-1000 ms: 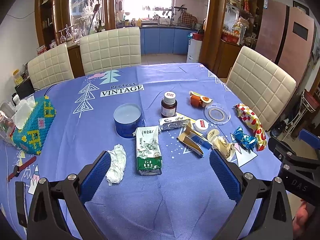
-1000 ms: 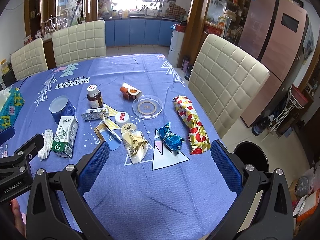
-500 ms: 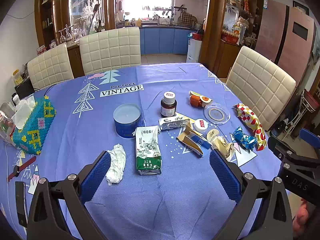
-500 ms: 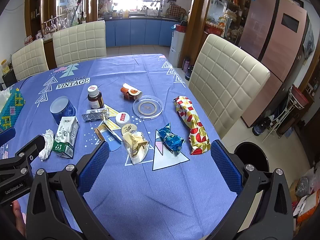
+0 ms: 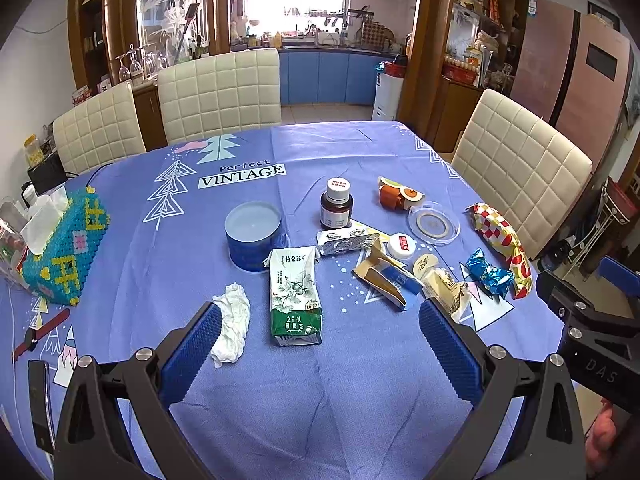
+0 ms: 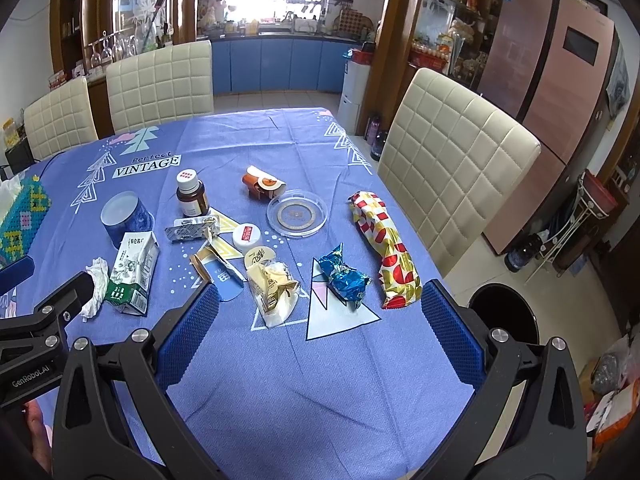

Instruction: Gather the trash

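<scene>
Trash lies spread over the blue tablecloth. In the left wrist view I see a crumpled white tissue (image 5: 232, 326), a green and white milk carton (image 5: 295, 296), a torn paper box (image 5: 386, 280) and a cream wrapper (image 5: 446, 290). My left gripper (image 5: 316, 354) hovers open just short of the carton and tissue, holding nothing. In the right wrist view a cream wrapper (image 6: 274, 286), a blue foil wrapper (image 6: 344, 278) and a red and gold wrapper (image 6: 384, 250) lie ahead. My right gripper (image 6: 320, 334) is open and empty above the near cloth. A black bin (image 6: 506, 314) stands on the floor to the right.
A brown pill bottle (image 5: 336, 204), a blue tin (image 5: 253, 236), a clear round lid (image 5: 434, 224) and a white cap (image 5: 402, 246) stand mid-table. A beaded tissue box (image 5: 64, 252) sits at the left. Cream chairs (image 6: 452, 168) ring the table.
Both grippers have drifted slightly back from the table; the objects look a touch farther away. Nothing was gripped or moved.
</scene>
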`<state>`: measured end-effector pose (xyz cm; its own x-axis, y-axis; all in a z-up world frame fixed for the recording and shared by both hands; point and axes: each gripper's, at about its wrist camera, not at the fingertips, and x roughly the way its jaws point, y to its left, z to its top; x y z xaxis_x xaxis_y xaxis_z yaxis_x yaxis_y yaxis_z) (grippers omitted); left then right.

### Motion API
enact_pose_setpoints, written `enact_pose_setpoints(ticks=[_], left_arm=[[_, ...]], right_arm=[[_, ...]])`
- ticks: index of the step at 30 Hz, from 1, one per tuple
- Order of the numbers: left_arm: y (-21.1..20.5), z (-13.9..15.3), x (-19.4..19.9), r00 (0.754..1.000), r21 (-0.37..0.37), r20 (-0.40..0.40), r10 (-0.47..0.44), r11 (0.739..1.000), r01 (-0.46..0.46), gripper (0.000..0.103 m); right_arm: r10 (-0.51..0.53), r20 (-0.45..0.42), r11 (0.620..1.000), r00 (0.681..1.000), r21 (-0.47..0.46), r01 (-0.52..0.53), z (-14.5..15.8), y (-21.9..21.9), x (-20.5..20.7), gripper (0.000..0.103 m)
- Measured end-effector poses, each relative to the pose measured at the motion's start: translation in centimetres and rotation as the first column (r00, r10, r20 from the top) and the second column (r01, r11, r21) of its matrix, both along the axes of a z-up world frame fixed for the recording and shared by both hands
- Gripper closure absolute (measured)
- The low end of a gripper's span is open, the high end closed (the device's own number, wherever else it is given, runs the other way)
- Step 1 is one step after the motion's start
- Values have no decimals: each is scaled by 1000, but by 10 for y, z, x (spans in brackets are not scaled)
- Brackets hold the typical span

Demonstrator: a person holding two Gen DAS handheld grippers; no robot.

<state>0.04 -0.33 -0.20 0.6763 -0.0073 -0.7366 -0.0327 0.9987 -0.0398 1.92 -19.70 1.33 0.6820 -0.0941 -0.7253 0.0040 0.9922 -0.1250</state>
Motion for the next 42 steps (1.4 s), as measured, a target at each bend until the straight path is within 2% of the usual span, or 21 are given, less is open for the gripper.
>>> enact_pose_setpoints(ticks=[42], left_arm=[[0, -2, 1, 1000, 6, -7, 8, 1000, -8, 6]], right_arm=[[10, -4, 1000, 1000, 8, -10, -3, 0, 3, 3]])
